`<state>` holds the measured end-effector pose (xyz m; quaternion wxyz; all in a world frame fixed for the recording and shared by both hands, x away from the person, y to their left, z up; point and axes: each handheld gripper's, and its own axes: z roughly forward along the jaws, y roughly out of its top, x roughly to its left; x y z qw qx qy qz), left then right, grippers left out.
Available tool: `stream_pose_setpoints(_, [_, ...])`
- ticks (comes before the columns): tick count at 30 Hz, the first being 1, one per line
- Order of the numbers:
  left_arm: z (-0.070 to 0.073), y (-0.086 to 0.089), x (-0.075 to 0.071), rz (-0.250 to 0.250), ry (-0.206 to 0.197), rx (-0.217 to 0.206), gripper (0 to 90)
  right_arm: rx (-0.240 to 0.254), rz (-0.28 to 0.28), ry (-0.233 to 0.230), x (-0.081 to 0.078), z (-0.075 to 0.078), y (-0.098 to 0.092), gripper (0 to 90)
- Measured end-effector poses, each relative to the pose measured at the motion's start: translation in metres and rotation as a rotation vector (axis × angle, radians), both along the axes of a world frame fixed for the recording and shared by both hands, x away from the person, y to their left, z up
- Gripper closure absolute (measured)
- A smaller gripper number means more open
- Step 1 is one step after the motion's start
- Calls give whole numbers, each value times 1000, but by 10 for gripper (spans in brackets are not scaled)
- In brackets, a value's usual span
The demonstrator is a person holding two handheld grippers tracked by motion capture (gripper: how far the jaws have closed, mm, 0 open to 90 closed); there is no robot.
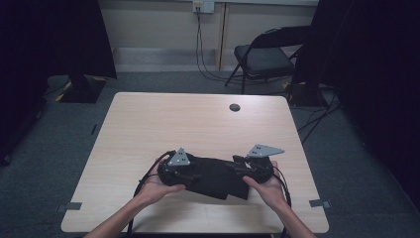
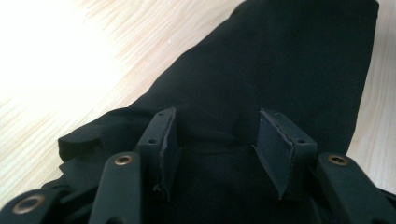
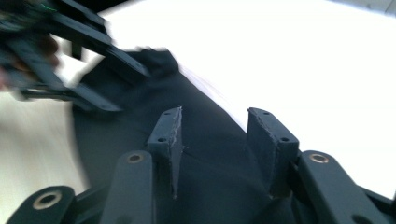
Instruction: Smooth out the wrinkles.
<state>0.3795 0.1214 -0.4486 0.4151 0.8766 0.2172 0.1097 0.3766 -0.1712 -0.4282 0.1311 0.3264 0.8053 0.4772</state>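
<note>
Over the black cloth (image 1: 218, 179) (folded), both tongs stand open.

no readable text, labels, brands, numbers or signs anywhere in these views

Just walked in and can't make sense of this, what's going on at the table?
A person at a wooden table is working a black cloth with a hand-held gripper in each hand. The left gripper and right gripper sit at opposite ends of the cloth, which lies folded on the table's near side. Both grippers' fingers stand apart over the fabric, not pinching it.
</note>
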Motion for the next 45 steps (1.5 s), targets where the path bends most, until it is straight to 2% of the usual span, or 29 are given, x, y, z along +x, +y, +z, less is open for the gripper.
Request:
stream_pose_setpoints(1, [1, 1, 0, 3, 0, -8, 467, -50, 20, 33, 1, -9, 8, 559])
stream_pose_setpoints(2, [2, 2, 1, 7, 3, -18, 467, -50, 20, 33, 1, -9, 8, 559])
stream_pose_setpoints(4, [9, 7, 3, 22, -5, -59, 464, -110, 57, 40, -8, -19, 15, 535])
stream_pose_setpoints(5, [12, 8, 5, 39, -23, -81, 468, -126, 64, 43, -11, -22, 16, 519])
stream_pose_setpoints(6, [16, 10, 8, 48, -31, -98, 490, -141, 68, 52, -14, -25, 16, 497])
stream_pose_setpoints(7, [20, 9, 12, 56, -48, -97, 531, -147, 70, 63, -15, -28, 15, 478])
stream_pose_setpoints(9, [20, 6, 14, 48, -65, -103, 522, -137, 65, 68, -17, -32, 10, 445])
stream_pose_setpoints(10, [16, 3, 14, 44, -58, -65, 496, -128, 58, 70, -18, -33, 8, 425])
stream_pose_setpoints(11, [9, 2, 14, 31, -31, 5, 465, -126, 52, 65, -18, -34, 7, 403])
stream_pose_setpoints(12, [4, 4, 14, 21, -10, 16, 427, -126, 45, 64, -19, -35, 6, 377])
stream_pose_setpoints(13, [0, 8, 12, 36, 9, 15, 418, -127, 38, 64, -20, -35, 5, 372])
stream_pose_setpoints(14, [-2, 14, 9, 45, 28, -15, 396, -129, 29, 64, -22, -36, 5, 365])
stream_pose_setpoints(15, [-3, 19, 7, 46, 43, -22, 372, -131, 20, 59, -23, -37, 3, 349])
stream_pose_setpoints(17, [-4, 21, 5, 34, 52, -21, 339, -117, 3, 65, -24, -40, 1, 330])
stream_pose_setpoints(20, [-19, 18, 6, 34, 70, 13, 341, -145, -10, 85, -22, -47, 6, 320])
stream_pose_setpoints(22, [-23, 16, 8, 47, 64, 16, 342, -166, -1, 79, -17, -52, 10, 312])
stream_pose_setpoints(26, [-28, 19, 13, 86, 81, -23, 352, -141, -9, 69, 0, -57, 9, 316])
stream_pose_setpoints(30, [-29, 22, 24, 112, 58, -15, 363, -120, -9, 41, 17, -61, 11, 316])
stream_pose_setpoints(33, [-31, 27, 33, 134, 60, -43, 363, -98, -25, 19, 29, -64, 15, 315])
stream_pose_setpoints(35, [-31, 29, 36, 153, 44, -43, 355, -98, -30, 17, 30, -63, 16, 315])
stream_pose_setpoints(36, [-30, 30, 35, 158, 47, -57, 350, -101, -31, 7, 30, -61, 17, 312])
stream_pose_setpoints(40, [-19, 35, 32, 180, 23, -90, 324, -61, -36, 35, 25, -50, 11, 253])
stream_pose_setpoints(42, [-16, 39, 31, 192, 45, -120, 307, -47, -41, 48, 22, -46, 8, 241])
stream_pose_setpoints(45, [-10, 50, 27, 209, 62, -139, 275, -38, -49, 51, 16, -40, 1, 231])
